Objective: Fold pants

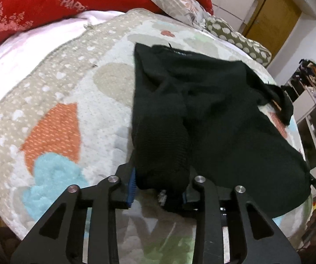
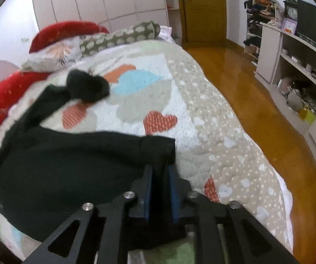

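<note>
Both tongs pinch the black knit pants. Left gripper sits at the 6 o'clock edge of its wrist view, its blue-padded fingers pressed against a thick rolled bunch of the pants, which fills the gap between them. From that grip the dark fabric runs up toward 12 o'clock, where a flat band edge lies on the patchwork quilt, and spreads toward 3 o'clock in a loose, wrinkled sheet.

Right gripper, also at 6 o'clock in its own view, has its blue pads clamped on a folded band edge of the pants. The cloth stretches from there toward 9 o'clock, and a narrower part trails up to about 10 o'clock, ending in a crumpled lump on the quilt.

A red pillow lies at 11 o'clock in the left view, with a floral pillow at 12 o'clock and a dotted bolster near 1 o'clock. In the right view a wooden floor runs along the bed at 2 o'clock, bordered by a pale shelf unit at 3 o'clock and a wooden door at 12 o'clock.
</note>
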A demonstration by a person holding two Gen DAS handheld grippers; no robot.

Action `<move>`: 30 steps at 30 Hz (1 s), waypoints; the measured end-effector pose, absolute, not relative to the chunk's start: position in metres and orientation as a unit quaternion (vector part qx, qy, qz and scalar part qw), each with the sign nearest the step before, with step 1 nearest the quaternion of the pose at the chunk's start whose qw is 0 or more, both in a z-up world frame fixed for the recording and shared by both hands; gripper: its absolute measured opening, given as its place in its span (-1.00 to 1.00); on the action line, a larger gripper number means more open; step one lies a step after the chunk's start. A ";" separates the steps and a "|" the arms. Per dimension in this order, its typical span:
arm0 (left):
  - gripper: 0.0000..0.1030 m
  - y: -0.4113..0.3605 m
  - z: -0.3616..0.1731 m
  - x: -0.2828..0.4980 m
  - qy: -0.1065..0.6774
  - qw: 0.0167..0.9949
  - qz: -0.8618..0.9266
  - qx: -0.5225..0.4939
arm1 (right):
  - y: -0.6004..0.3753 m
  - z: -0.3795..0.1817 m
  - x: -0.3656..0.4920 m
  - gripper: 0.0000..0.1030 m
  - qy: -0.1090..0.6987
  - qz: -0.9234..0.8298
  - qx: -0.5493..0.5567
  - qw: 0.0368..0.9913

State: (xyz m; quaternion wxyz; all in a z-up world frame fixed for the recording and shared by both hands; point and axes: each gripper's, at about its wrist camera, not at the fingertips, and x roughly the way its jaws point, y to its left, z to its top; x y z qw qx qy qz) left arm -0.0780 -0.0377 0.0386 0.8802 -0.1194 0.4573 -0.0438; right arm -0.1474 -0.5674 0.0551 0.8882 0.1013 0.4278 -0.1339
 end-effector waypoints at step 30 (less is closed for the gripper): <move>0.33 -0.002 0.046 0.064 0.453 0.884 -0.019 -0.114 | -0.421 0.052 0.027 0.13 0.442 0.074 0.061 0.892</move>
